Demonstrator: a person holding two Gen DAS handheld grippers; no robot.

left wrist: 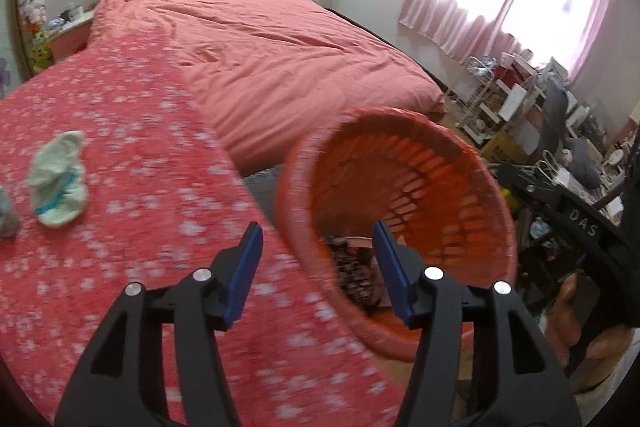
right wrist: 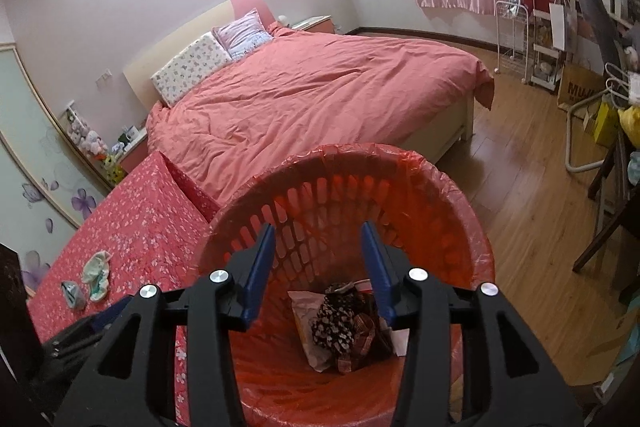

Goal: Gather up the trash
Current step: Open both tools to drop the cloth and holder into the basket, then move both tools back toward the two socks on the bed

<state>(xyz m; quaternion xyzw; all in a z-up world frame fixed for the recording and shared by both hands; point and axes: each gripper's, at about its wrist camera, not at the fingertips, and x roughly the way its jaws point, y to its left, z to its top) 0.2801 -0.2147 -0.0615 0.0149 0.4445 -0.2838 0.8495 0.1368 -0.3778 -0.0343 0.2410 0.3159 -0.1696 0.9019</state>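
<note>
An orange slatted trash basket (right wrist: pixel 452 211) lined with a red bag stands on the floor beside the red floral cloth. Inside lie a dark spotted fabric piece (right wrist: pixel 334 319), a plaid scrap and pale wrappers. My right gripper (right wrist: pixel 319 251) is open and empty above the basket mouth. My left gripper (left wrist: pixel 316 259) is open and empty over the cloth edge next to the basket (left wrist: pixel 472 187). A pale green crumpled item (left wrist: pixel 58 179) and a small grey item (left wrist: pixel 6 215) lie on the cloth at the left; both also show in the right wrist view (right wrist: pixel 96 269).
A red floral cloth (left wrist: pixel 120 147) covers a raised surface. A bed with a salmon duvet (right wrist: pixel 320 83) lies beyond. Wood floor (right wrist: pixel 540 227), shelves and clutter (right wrist: pixel 560 39) are on the right. A dark chair leg (right wrist: pixel 600 227) stands near the right edge.
</note>
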